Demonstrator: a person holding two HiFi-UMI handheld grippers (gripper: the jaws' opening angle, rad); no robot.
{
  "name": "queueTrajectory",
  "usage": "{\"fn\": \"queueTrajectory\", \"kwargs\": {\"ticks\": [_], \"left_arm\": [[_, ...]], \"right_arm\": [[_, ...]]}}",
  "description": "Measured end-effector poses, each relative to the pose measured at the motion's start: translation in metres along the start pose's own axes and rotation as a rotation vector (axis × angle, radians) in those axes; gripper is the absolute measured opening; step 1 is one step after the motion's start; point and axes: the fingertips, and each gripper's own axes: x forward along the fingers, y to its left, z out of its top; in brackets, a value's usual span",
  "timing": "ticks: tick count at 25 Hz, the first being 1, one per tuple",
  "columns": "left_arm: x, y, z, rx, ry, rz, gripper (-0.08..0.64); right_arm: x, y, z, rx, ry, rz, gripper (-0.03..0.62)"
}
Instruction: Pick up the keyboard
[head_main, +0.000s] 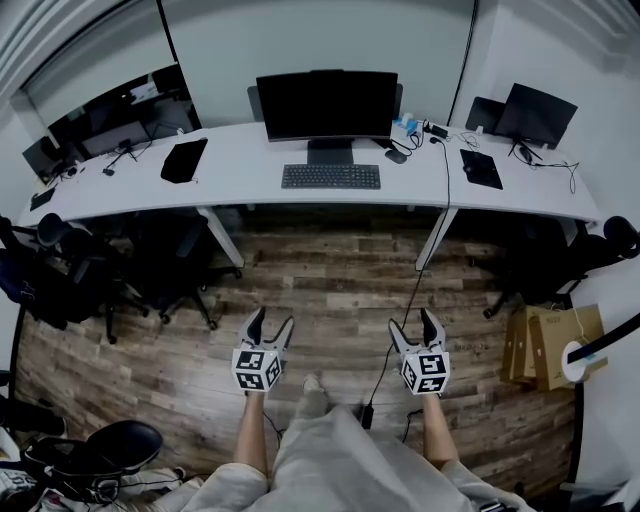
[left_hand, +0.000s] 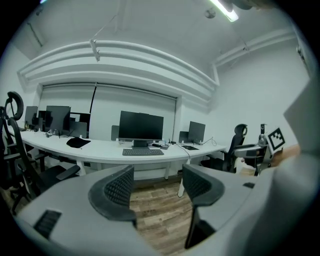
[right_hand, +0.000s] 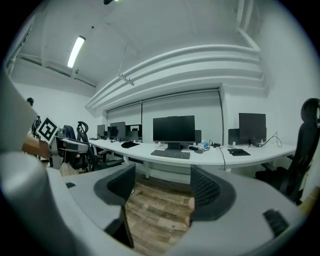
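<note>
The left gripper (head_main: 270, 320) hangs over the wooden floor (head_main: 330, 290), well apart from the monitor (head_main: 327, 105), with its jaws wide apart and nothing between them. The keyboard (head_main: 331, 177) lies on the white surface (head_main: 250, 165), just before the monitor. The right gripper (head_main: 415, 322), equally far from the monitor, is also wide open and empty.

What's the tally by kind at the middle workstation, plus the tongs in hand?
Keyboard: 1
Monitor: 1
Tongs: 2, the left tongs and the right tongs, both open and empty
Total: 4
</note>
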Motion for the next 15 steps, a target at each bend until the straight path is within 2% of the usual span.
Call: {"fn": "queueTrajectory", "kwargs": {"ticks": [3, 8, 15], "left_arm": [[0.013, 0.004, -0.003, 0.014, 0.015, 0.004, 0.285], [0.044, 0.021, -0.002, -0.004, 0.017, 0.009, 0.284], [0.109, 0.061, 0.014, -0.014, 0.008, -0.003, 0.284]], "right_arm": [[0.013, -0.005, 0.001, -0.005, 0.005, -0.001, 0.325], [0.045, -0.015, 0.000, -0.014, 0.023, -0.008, 0.318], [0.116, -0.028, 0.019, -0.033, 0.026, -0.024, 0.314]]}}
